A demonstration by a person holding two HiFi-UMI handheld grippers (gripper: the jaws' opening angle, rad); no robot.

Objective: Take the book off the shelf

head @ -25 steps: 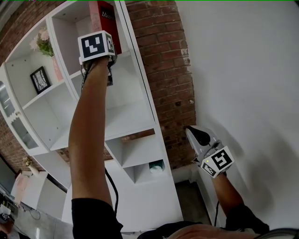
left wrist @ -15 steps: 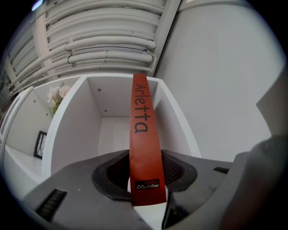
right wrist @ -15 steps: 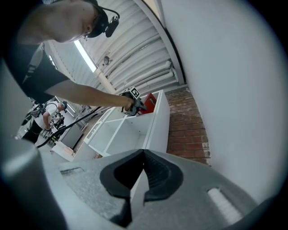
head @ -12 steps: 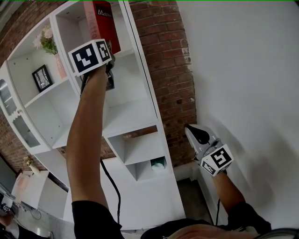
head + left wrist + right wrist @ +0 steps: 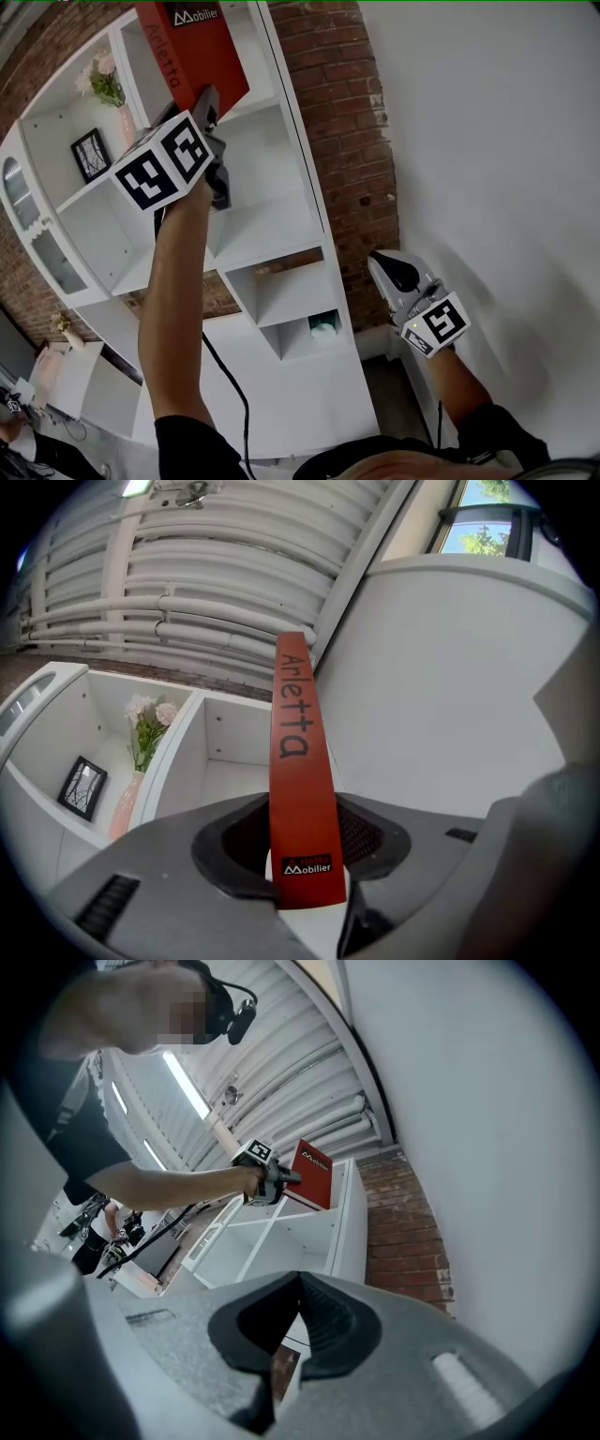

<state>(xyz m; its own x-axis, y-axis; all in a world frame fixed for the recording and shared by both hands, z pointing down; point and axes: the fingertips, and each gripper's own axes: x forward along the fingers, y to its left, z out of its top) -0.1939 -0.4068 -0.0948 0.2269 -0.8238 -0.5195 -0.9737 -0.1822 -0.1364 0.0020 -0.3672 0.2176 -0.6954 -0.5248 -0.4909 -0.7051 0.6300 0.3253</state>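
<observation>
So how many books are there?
1. The red book is pinched in the left tongs, up near the top of the white shelf. More could be hidden outside the pictures.

The middle compartments of the white open-fronted shelf unit [image 5: 272, 227] stand open. A pink flower vase [image 5: 125, 122] and a black picture frame [image 5: 91, 155] occupy the left ones.

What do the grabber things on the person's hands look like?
The left gripper and right gripper are light grey plastic, each with two fingers lined with black pads. Each carries a white cube printed with black square patterns. A thin black cable runs down along each arm. The person wears black short sleeves.
</observation>
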